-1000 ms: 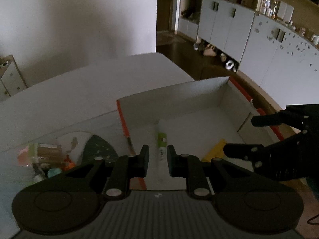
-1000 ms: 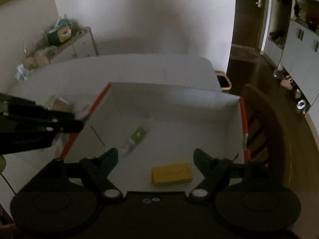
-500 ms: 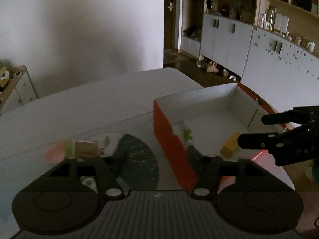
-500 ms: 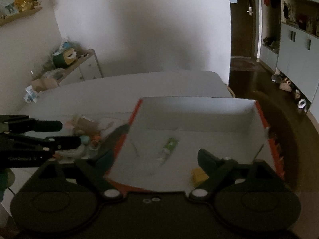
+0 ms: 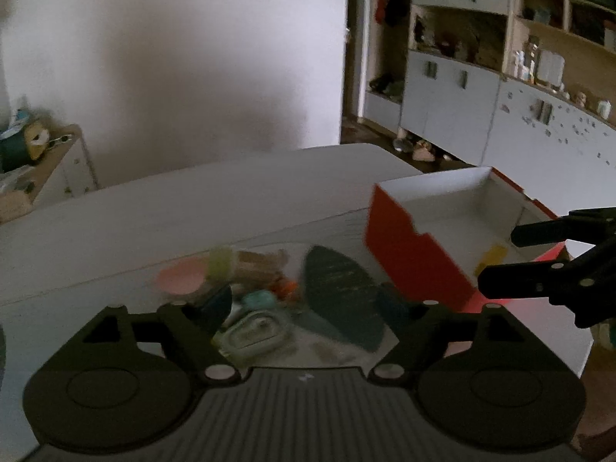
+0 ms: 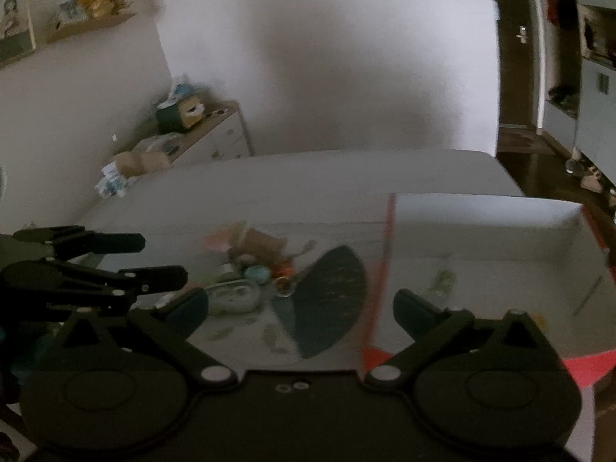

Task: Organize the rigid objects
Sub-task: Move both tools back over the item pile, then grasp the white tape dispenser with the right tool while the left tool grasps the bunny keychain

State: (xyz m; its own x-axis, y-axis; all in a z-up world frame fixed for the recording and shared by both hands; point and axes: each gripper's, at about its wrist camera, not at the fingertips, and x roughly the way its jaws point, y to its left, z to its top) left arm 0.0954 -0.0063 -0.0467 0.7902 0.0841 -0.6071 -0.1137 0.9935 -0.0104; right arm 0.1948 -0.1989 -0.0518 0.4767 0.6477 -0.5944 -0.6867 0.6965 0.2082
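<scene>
A pile of small items (image 5: 238,281) lies on the table: a pink disc (image 5: 181,281), a teal piece (image 5: 260,300) and an oval case (image 5: 256,333). My left gripper (image 5: 304,308) hovers just before the pile, its jaws opening with nothing between them. The orange and white box (image 5: 415,258) stands to the right and holds a yellow block (image 5: 489,257) and a green tube (image 6: 442,281). My right gripper (image 6: 302,308) is over the box's left rim (image 6: 389,231), its jaws also opening and empty. Each gripper shows in the other's view, the left gripper (image 6: 158,260) and the right gripper (image 5: 500,260).
A dark teal fan-shaped patch (image 5: 342,296) on the mat lies between the pile and the box. The white table (image 5: 192,200) stretches back toward the wall. A low cabinet (image 6: 215,134) stands at the far left and cupboards (image 5: 454,107) at the right.
Both views have swung left, away from the box interior to the pile of small items. My left jaws went from shut to wide apart. My right jaws spread wider.
</scene>
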